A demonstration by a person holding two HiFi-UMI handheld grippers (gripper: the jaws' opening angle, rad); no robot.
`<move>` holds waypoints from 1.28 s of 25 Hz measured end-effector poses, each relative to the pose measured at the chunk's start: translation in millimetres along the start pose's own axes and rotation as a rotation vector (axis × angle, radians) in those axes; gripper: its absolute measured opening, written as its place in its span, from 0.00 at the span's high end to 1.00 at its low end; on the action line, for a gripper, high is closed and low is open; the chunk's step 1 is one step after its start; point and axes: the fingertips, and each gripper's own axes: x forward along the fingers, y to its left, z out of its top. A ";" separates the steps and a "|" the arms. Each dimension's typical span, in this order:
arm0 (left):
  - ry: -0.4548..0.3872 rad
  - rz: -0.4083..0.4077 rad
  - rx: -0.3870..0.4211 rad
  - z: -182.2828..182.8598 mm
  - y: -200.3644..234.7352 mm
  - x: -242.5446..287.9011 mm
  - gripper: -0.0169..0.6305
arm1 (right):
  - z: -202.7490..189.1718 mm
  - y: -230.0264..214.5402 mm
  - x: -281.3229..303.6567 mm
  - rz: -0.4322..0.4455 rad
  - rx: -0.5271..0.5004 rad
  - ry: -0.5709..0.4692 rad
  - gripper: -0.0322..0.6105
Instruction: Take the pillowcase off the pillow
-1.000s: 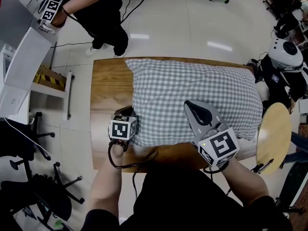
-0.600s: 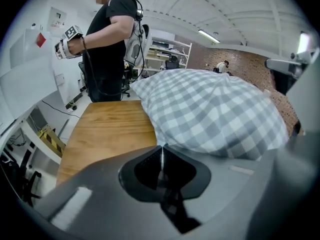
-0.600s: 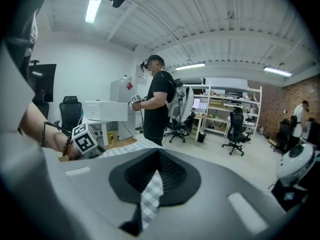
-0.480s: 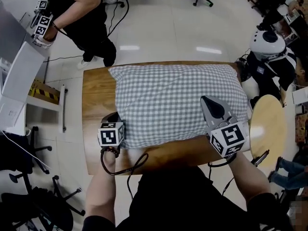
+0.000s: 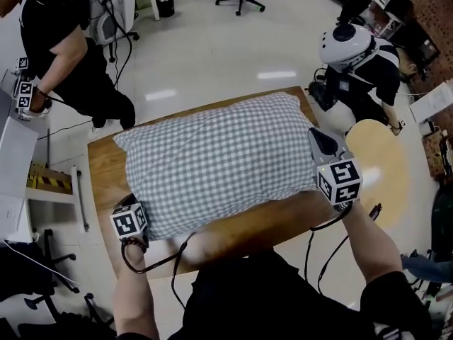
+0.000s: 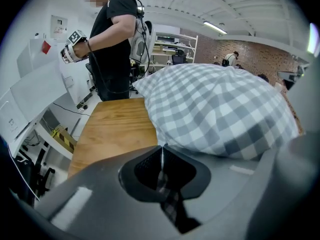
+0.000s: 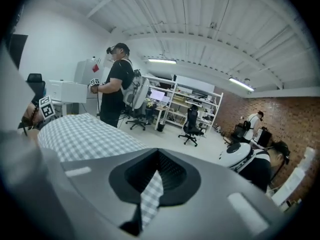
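left tongs [image 6: 161,147], right tongs [image 7: 157,153] pinch soft checked pillowcase [image 5: 212,161]; wooden tabletop [image 6: 115,129].

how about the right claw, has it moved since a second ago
Yes. The right claw, shut on the pillowcase, went right, from the middle to the right end of the wooden table.

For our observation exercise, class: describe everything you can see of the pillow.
The pillow is plump and rectangular, inside a grey-and-white checked case that looks like soft cotton. It lies on the wooden table, skewed to the table's edges and covering most of the top. The left gripper is shut on a pinch of the checked cloth at the near left corner. The right gripper is shut on the cloth at the right end.
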 end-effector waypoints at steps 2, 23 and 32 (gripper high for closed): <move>0.003 0.022 0.004 -6.6 -5.0 -3.0 0.96 | -21.4 -23.7 -9.9 -0.022 0.007 0.020 0.95; -0.042 0.079 -0.034 -2.5 -16.6 17.9 0.96 | -243.4 -100.4 55.1 0.439 0.560 0.384 0.52; -0.052 0.100 -0.056 -8.2 -11.4 10.4 0.96 | -257.9 -52.0 62.2 0.695 0.783 0.459 0.59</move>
